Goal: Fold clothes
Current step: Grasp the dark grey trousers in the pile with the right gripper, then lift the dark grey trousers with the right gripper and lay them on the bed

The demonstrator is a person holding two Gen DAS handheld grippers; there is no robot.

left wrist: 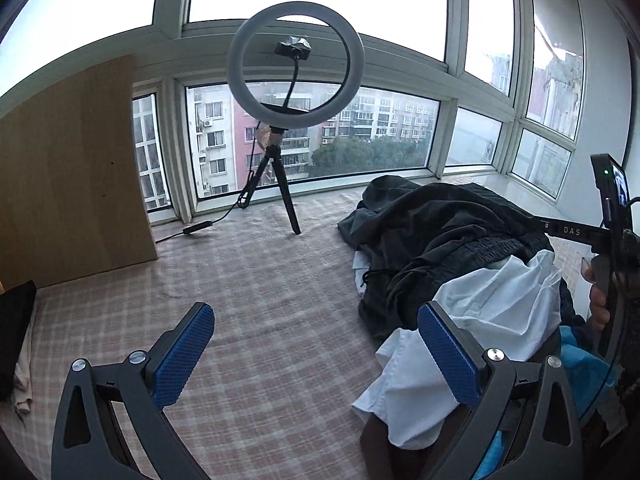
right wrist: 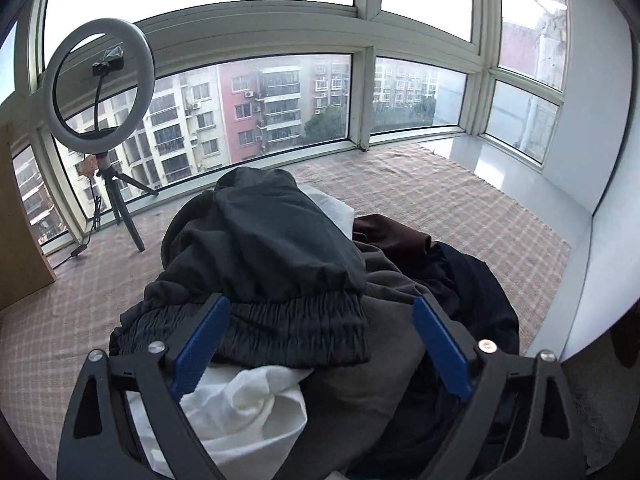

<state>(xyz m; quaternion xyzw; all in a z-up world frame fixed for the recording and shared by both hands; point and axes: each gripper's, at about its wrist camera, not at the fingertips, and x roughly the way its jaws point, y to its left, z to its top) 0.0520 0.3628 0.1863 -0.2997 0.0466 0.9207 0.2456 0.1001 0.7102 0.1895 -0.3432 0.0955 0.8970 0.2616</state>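
Clothes pile (right wrist: pixel 280 280) heaped on checked mat (left wrist: pixel 260 280), unfolded. Right gripper (right wrist: pixel 320 340) spread, straddling dark elastic waistband (right wrist: pixel 296 320), pads not pressing. Left gripper (left wrist: pixel 320 352) released, empty, beside white garment (left wrist: pixel 500 292). Risk: pinching several layers, dragging whole heap.

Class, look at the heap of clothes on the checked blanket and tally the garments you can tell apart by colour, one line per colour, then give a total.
Dark grey garment: 1
White garment: 1
Brown garment: 1
Navy garment: 1
Bright blue garment: 1
Total: 5 told apart; more may be buried in the heap.
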